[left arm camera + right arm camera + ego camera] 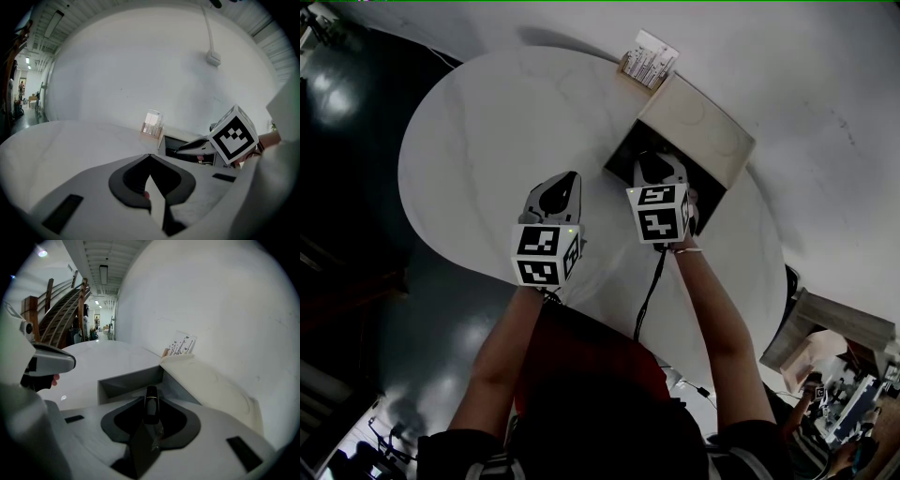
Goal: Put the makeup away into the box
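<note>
A pale box [623, 150] stands open at the far right of the round white table [487, 141], its lid [708, 131] folded back. My right gripper [652, 161] hangs over the box's dark inside. In the right gripper view it [151, 401] is shut on a slim black makeup tube [151, 406] that points at the box wall [126, 380]. My left gripper [573, 176] hovers over bare table just left of the box. Its jaws [150, 157] meet at the tips, and I see nothing plainly held between them. What lies in the box is hidden.
A small clear holder with cards [649, 58] stands on the table right behind the box, close to the white wall. The table's edge curves round on the left, with dark floor [356, 187] beyond. The right gripper's cable [649, 291] hangs back towards the person.
</note>
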`<state>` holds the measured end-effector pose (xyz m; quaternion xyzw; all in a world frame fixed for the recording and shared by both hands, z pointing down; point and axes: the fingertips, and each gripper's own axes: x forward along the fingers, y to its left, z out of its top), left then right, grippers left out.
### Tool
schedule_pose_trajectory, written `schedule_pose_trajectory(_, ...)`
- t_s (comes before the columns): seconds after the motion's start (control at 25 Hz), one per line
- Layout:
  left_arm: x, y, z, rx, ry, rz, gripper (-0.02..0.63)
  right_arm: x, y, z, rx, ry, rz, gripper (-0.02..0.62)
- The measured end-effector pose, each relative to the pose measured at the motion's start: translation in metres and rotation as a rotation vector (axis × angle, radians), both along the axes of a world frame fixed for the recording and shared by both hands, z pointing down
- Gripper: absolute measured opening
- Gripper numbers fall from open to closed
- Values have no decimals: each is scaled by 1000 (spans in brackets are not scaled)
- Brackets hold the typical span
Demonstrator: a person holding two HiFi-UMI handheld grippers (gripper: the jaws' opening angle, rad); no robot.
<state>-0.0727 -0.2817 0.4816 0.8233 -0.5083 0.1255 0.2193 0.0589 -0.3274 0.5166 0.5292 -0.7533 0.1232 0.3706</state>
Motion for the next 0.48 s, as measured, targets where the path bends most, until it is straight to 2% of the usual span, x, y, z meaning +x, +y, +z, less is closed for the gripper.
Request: schedule_pose_trajectory(0.48, -2, 1, 0, 1, -4, -2, 21, -4, 2, -2, -1, -8, -15, 106)
